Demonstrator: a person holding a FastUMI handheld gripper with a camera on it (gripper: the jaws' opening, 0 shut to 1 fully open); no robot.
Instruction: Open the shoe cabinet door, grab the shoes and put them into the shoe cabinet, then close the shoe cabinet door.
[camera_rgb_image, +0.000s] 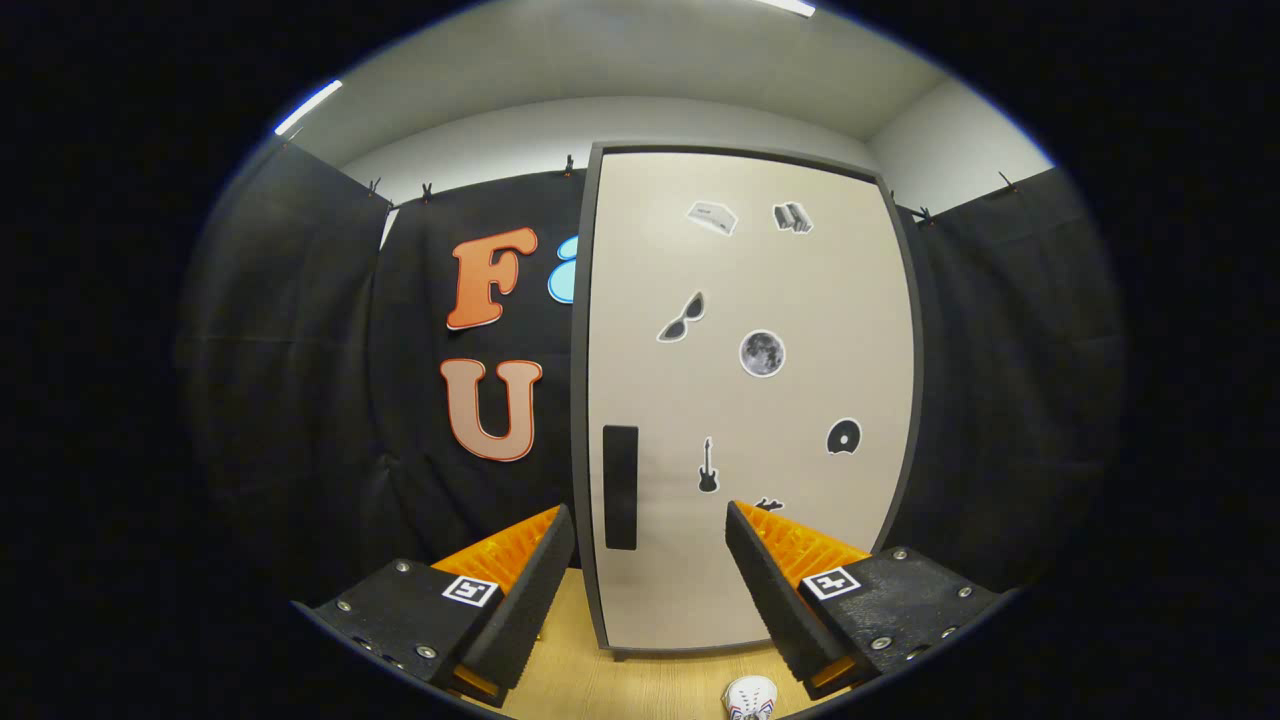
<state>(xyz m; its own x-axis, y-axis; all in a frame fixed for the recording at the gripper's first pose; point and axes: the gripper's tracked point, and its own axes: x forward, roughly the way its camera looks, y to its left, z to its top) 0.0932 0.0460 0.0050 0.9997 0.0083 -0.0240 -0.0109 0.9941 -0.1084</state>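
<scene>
The shoe cabinet (750, 300) stands upright ahead of me, a tall beige door in a dark frame, shut, with several small stickers on it. A dark vertical handle (620, 487) sits low near the door's left edge, beyond and between my fingers. My gripper (650, 535) is open, with nothing between the fingers, held a little way back from the door. The tip of a white shoe (751, 697) with red and blue marks lies on the wooden floor just below the right finger.
The cabinet rests on a light wooden surface (620, 685). Black cloth walls (300, 380) close in the booth on the left and right of the cabinet. A white wall and ceiling show above.
</scene>
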